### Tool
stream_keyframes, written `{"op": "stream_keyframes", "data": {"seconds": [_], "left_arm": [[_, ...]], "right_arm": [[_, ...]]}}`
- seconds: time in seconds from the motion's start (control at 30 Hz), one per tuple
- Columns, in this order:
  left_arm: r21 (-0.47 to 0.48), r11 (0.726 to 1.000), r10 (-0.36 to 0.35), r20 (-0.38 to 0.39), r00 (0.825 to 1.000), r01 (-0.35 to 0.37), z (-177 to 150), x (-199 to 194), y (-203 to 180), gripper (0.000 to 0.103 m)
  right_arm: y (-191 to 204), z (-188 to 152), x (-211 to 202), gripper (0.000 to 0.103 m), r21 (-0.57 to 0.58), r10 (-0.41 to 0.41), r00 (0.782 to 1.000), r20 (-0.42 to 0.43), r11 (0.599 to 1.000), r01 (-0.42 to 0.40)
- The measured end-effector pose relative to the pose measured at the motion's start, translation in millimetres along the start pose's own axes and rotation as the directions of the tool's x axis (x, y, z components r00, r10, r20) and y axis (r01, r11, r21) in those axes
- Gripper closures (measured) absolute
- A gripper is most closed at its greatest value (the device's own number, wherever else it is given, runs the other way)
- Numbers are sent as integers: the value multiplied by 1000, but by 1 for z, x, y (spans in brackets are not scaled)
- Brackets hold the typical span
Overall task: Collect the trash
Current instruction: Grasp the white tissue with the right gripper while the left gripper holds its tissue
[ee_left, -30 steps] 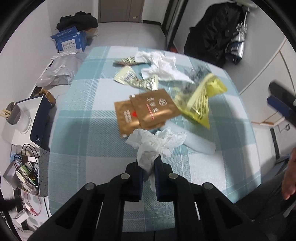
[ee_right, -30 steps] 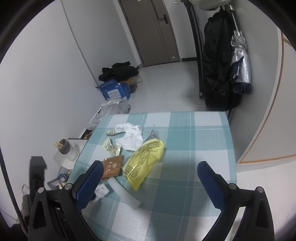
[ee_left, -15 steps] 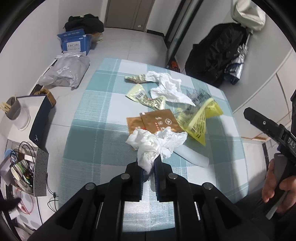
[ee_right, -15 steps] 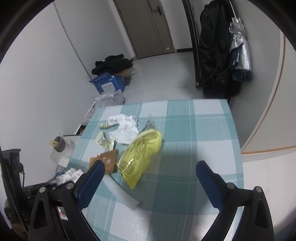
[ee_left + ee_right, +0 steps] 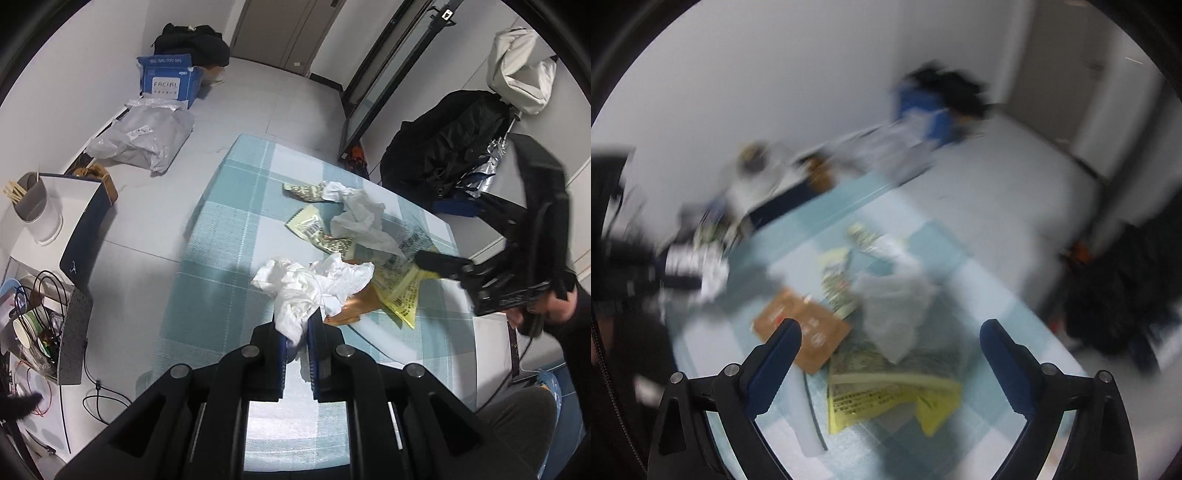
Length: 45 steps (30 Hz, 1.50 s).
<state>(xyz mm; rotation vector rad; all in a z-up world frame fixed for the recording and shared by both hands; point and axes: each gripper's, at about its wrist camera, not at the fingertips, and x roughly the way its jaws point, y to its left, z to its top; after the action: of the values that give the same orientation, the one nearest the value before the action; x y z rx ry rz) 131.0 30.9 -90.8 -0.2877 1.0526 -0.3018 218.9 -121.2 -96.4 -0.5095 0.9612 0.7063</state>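
The left tongs (image 5: 297, 341) pinch a crumpled white tissue wad (image 5: 310, 284), lifted above the teal checked cloth-covered desk (image 5: 229, 258). Further right lie a brown flat pouch (image 5: 803, 332) and a yellow printed plastic bag (image 5: 886, 398), beneath the right tongs (image 5: 890, 332), spread wide and empty.

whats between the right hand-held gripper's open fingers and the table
The yellow plastic bag, lying on the checked tablecloth, seen in the blurred right wrist view.

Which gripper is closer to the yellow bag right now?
Right. The right gripper hangs open just above the yellow bag. The left gripper, shut on a white tissue, sits off beside it.
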Motion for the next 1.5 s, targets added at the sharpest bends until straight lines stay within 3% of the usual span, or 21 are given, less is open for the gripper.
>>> {"op": "stream_keyframes", "data": {"seconds": [0.13,0.37,0.53,0.63,0.73,0.83,1.1,1.27,1.5], "left_arm": [[24,1000,11,28,1000,-12,4,-3,4,97],[-3,1000,2,23,1000,-2,9,1,15,97],[-12,1000,5,11,1000,-5,10,4,18,97],[-17,1000,-2,4,1000,2,10,5,18,97],[-15,1000,2,1,1000,-2,9,5,17,97],[-17,1000,1,1,1000,-1,9,4,17,97],[-7,1000,2,17,1000,-2,10,3,11,97],[-12,1000,-15,38,999,16,11,-1,6,97],[69,998,-4,148,989,-6,2,-26,-23,97]], "right_arm": [[-4,8,33,6,-73,31,997,-69,997,-36],[-32,18,76,14,8,81,989,-126,997,-81],[-39,17,99,35,-4,77,976,-202,997,-80],[-41,19,98,47,-13,58,980,-189,998,-61],[-45,20,95,75,20,68,982,-176,998,-65],[-48,17,90,91,56,79,982,-172,996,-71],[-53,12,56,96,131,34,994,-104,991,-20],[-47,5,4,97,186,40,999,-4,982,-39],[-15,-19,-81,97,215,27,990,136,975,-56]]}}
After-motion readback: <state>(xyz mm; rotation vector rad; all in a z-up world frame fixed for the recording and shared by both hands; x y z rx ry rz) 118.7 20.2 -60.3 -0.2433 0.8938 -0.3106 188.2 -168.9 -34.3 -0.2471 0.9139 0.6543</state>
